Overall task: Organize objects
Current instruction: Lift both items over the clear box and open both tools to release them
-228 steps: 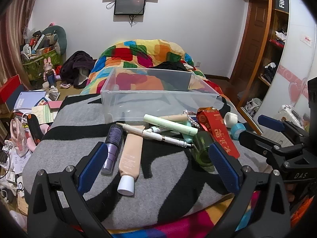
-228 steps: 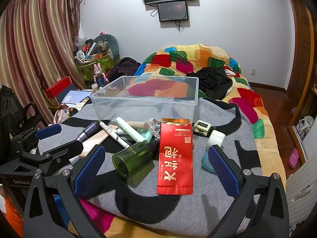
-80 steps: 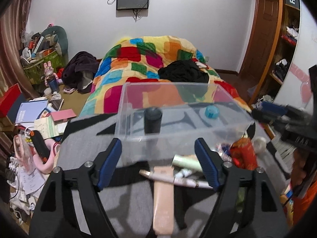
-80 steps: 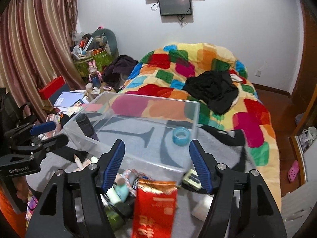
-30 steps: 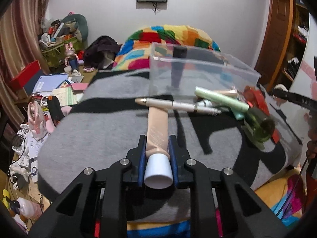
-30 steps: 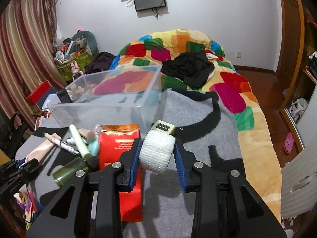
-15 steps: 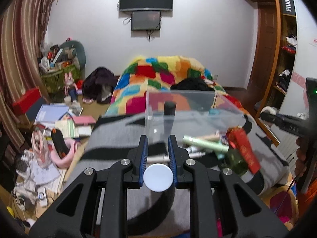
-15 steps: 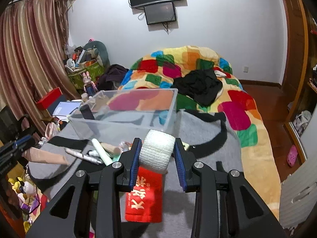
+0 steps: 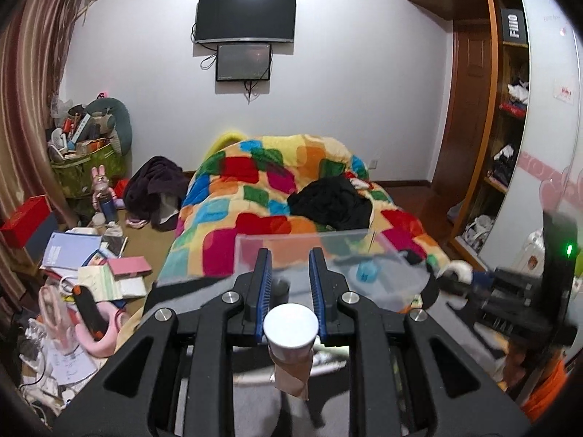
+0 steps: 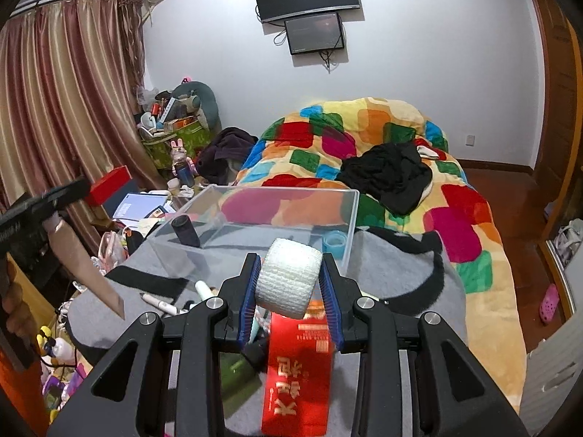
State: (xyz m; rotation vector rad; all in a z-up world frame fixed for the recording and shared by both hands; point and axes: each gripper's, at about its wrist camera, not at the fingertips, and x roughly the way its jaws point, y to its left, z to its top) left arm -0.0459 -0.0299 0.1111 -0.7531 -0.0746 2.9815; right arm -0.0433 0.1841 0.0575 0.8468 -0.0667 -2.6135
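My left gripper (image 9: 290,284) is shut on a beige cosmetic tube with a white cap (image 9: 290,327) and holds it hanging, cap up, just in front of the clear plastic bin (image 9: 255,251). The tube (image 10: 83,269) also shows at the left of the right wrist view. My right gripper (image 10: 289,284) is shut on a white bandage roll (image 10: 288,278), held above the grey blanket just before the bin (image 10: 349,218). Inside the bin lie a dark bottle (image 10: 186,231) and a blue tape roll (image 10: 335,242).
On the blanket (image 10: 400,273) lie a red packet (image 10: 298,371), a green bottle (image 10: 237,371), a white pen (image 10: 160,304) and a pale green tube (image 10: 204,287). A colourful duvet (image 10: 364,134) lies behind the bin. Floor clutter (image 9: 73,273) is at the left.
Both grippers have lifted with their loads and come closer to the bin. The beige tube now hangs down from the left gripper.
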